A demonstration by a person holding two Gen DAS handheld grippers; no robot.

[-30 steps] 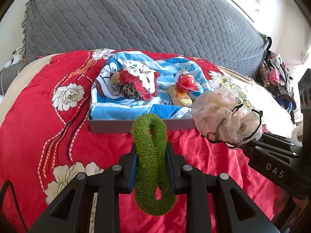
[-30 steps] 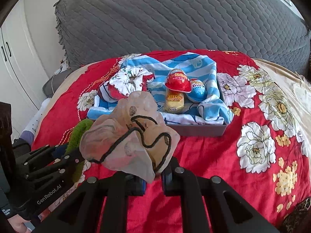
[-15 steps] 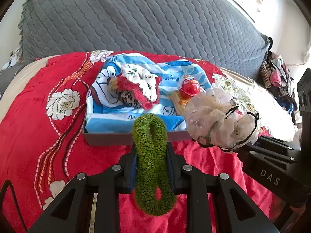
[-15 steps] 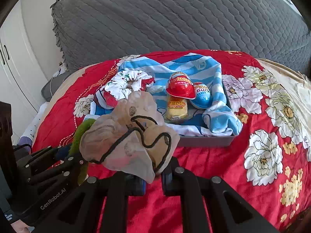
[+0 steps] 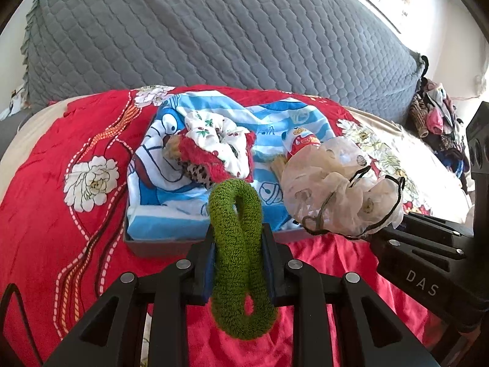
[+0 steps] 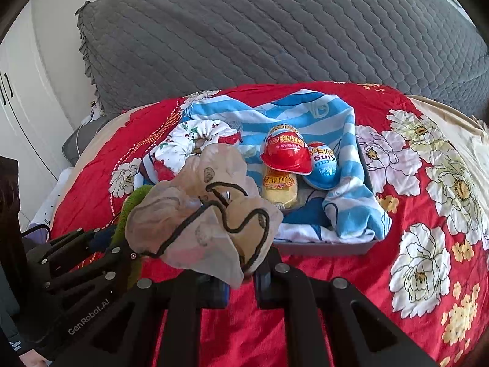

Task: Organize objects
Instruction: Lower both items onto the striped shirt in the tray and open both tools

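My left gripper (image 5: 237,263) is shut on a green fuzzy scrunchie (image 5: 237,244), held upright just before the near wall of a grey tray (image 5: 159,246). My right gripper (image 6: 241,278) is shut on a sheer beige scrunchie with black cord (image 6: 201,217), also in the left wrist view (image 5: 336,189), to the right of the green one. The tray (image 6: 330,249) is lined with a blue striped cloth (image 6: 342,122). On it lie a white floral scrunchie (image 5: 214,134), a red one (image 5: 198,156), a red toy egg (image 6: 285,153), a blue egg (image 6: 324,165) and a yellow packet (image 6: 279,188).
The tray sits on a red flowered bedspread (image 5: 61,198). A grey quilted headboard (image 5: 198,30) rises behind it. Clothes (image 5: 434,119) hang at the far right. A white wardrobe (image 6: 18,107) stands at the left. The left gripper body (image 6: 76,275) is beside the right one.
Both grippers have moved forward toward the tray with their scrunchies; the tray looks larger and nearer. Grips are unchanged.
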